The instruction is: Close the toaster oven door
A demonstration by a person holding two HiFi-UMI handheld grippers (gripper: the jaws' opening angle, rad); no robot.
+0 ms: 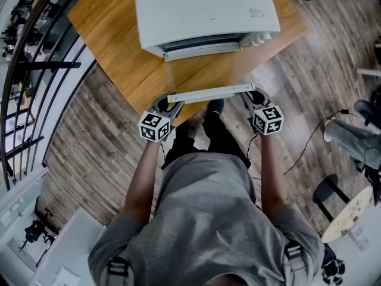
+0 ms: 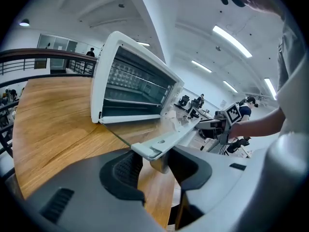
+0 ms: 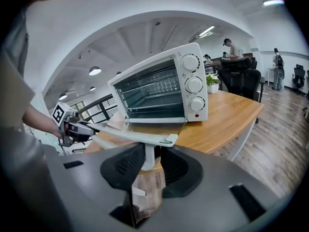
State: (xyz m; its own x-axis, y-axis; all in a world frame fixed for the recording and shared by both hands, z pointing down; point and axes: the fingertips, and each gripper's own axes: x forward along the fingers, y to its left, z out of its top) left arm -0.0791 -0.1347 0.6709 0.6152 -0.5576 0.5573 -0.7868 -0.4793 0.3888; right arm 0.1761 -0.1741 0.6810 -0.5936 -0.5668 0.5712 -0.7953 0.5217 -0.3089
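Step in hand: swinging the door (image 3: 149, 128) up. The oven (image 1: 202, 11) sits on the table (image 1: 119, 46) with its mouth open; the door hangs out toward you, roughly level, far from shut. You have the handle (image 1: 211, 92) at both ends. Left gripper (image 1: 169, 102): jaws spread wide around the left end, handle post between them with a gap beside it, so more cradling than clamping. Right gripper (image 1: 253, 95): jaws much narrower, drawn in on the right post, and by the look pinching it. Next move, as I judge it: carry both ends up and forward in an arc about the hinge, keeping them even, then press the door home. Watch the loose left side for slipping.
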